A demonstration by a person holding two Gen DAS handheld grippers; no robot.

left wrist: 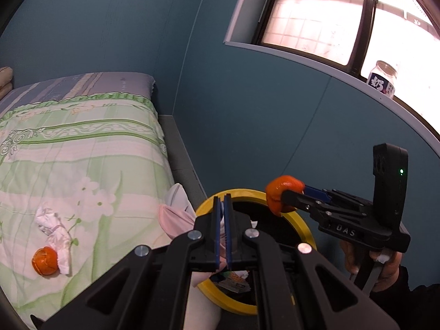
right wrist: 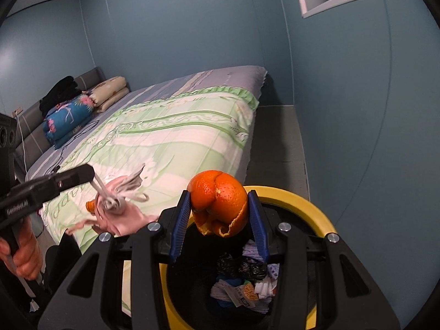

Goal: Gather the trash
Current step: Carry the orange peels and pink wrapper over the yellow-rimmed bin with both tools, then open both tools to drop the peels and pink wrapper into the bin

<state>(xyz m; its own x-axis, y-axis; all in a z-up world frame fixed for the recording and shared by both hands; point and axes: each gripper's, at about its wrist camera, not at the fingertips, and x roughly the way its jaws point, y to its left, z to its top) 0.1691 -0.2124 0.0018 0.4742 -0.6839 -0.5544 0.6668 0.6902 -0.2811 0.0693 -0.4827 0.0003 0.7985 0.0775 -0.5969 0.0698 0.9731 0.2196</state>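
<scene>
Over the bin (right wrist: 316,209), the right tool (right wrist: 220,217) pinches an orange peel (right wrist: 220,200) ready to drop, while the left tool (left wrist: 223,220), pressed together on a pink cloth (right wrist: 121,214), must follow.

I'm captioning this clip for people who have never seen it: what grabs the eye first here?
The bright orange peel clamped in the right gripper, right over the yellow-rimmed trash bin beside the bed. Next, the left gripper, shut on a pink and white cloth. More orange peel and crumpled tissue lie on the green floral bedspread.
</scene>
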